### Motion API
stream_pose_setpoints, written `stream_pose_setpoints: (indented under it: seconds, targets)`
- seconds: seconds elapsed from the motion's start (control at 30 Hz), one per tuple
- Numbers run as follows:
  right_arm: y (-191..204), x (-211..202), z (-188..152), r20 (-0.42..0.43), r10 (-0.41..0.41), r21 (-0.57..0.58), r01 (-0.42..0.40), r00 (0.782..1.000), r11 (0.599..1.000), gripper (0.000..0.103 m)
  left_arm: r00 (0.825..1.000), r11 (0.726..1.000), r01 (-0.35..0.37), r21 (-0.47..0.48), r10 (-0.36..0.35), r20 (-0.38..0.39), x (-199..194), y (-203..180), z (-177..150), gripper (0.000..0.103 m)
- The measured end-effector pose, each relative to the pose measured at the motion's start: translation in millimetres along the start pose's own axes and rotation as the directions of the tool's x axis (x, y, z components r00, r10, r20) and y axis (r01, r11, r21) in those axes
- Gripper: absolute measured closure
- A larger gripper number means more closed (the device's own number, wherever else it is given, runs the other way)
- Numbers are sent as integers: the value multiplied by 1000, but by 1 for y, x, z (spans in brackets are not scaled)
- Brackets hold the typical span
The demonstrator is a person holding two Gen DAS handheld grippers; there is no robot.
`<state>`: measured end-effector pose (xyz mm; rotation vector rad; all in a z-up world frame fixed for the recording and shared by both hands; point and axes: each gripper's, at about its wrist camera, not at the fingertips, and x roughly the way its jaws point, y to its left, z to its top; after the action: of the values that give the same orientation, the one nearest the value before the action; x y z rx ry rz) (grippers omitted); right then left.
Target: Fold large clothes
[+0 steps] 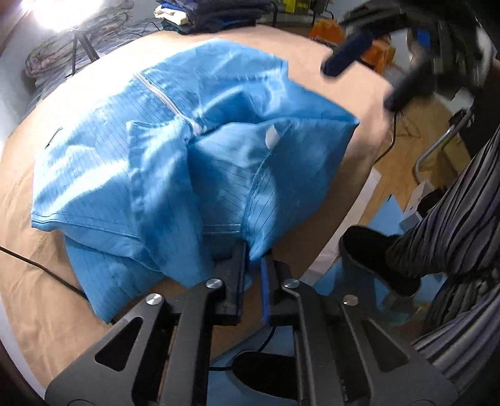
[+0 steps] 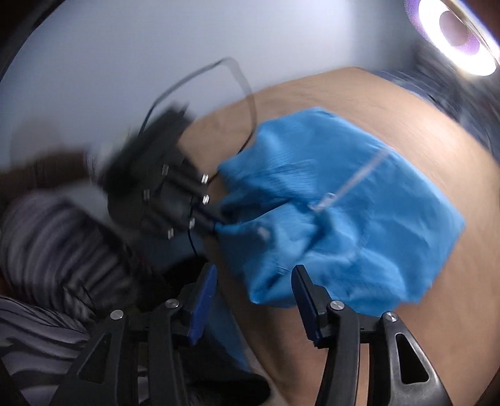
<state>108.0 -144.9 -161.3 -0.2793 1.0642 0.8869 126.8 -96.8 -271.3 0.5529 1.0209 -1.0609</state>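
Left wrist view: nearest to us, the left gripper (image 1: 253, 265) has its jaws nearly together, pinching an edge of the blue garment (image 1: 175, 150) at the near rim of the table (image 1: 37, 281). Fabric runs up from between the pads. The garment lies bunched and partly folded on the brown table top, its zipper (image 1: 168, 103) running away from us. A black cable (image 1: 40, 268) trails under its near left corner. To the right we see a striped trouser leg (image 1: 453, 225) and a dark shoe (image 1: 375, 259) on the floor. Farther off, the right gripper (image 1: 368, 71) hangs blurred above the table's far right side, clear of the cloth. A stack of clothes (image 1: 200, 15) sits at the far edge.

In the right wrist view, the right gripper (image 2: 253, 296) stands about half open, nothing between its pads; the garment's (image 2: 359, 218) near corner lies just beyond. Past it, the left gripper (image 2: 215, 223) grips the cloth's left edge. A ring light (image 2: 459, 34) glares at top right.
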Motion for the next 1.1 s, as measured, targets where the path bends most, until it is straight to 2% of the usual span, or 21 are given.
stream_pose_setpoints:
  seconds: [0.13,0.2,0.33,0.4,0.43,0.47,0.53,0.6,0.67,0.73,0.77,0.8,0.83,0.87,0.93,1.0,1.07,1.1]
  targets:
    - [15,18,6,-57,-43,-134,35,997,990,50,1000,1000,-14,24,13,16,-15,2,4,100]
    - [20,32,3,-90,-112,-211,91,990,973,50,1000,999,-17,39,16,17,-20,1,6,100]
    - [24,47,-2,-140,-171,-279,127,975,952,54,1000,999,-18,38,17,22,-30,8,10,102]
    - [27,49,-5,-138,-190,-308,140,972,941,82,999,999,-27,40,26,31,-35,12,13,102]
    - [27,48,-5,-136,-203,-306,153,970,940,101,999,998,-35,47,33,34,-37,15,14,103]
    - [25,45,-7,-123,-227,-304,181,966,935,103,998,998,-42,54,39,41,-40,16,15,103]
    - [30,35,-13,-51,-286,-329,255,957,909,103,998,998,-45,48,43,45,-40,16,13,103]
    - [35,27,-23,-14,-287,-340,265,958,902,103,999,999,-24,33,23,33,-33,17,7,103]
    - [38,36,-34,-65,-282,-372,239,957,897,103,1000,1000,13,23,-13,-3,-20,16,0,103]
    - [41,45,-40,-111,-271,-392,208,956,896,103,1000,1000,-5,30,5,-10,-14,11,-5,103]
    - [41,45,-42,-118,-270,-390,206,956,898,99,1000,1000,7,26,-7,-25,-12,10,-6,103]
    - [40,42,-41,-127,-248,-369,187,960,911,94,999,1000,17,24,-16,-35,-11,8,-7,103]
    - [37,36,-38,-131,-201,-330,148,971,932,80,999,999,15,31,-14,-29,-15,6,-8,103]
    - [33,26,-33,-126,-133,-285,93,983,954,71,1000,999,18,37,-17,-18,-19,4,-10,103]
    - [26,6,-21,-80,-29,-211,11,996,977,73,999,999,39,26,-39,-6,-29,2,-12,103]
    - [11,-12,-6,17,43,-118,-41,999,992,73,997,997,74,-3,-74,18,-41,4,-13,101]
    - [-7,-13,9,78,24,-30,-22,997,999,84,995,995,92,-46,-90,50,-53,11,-12,101]
    - [-17,-8,16,94,-1,10,0,996,1000,86,994,994,93,-60,-89,62,-56,13,-12,101]
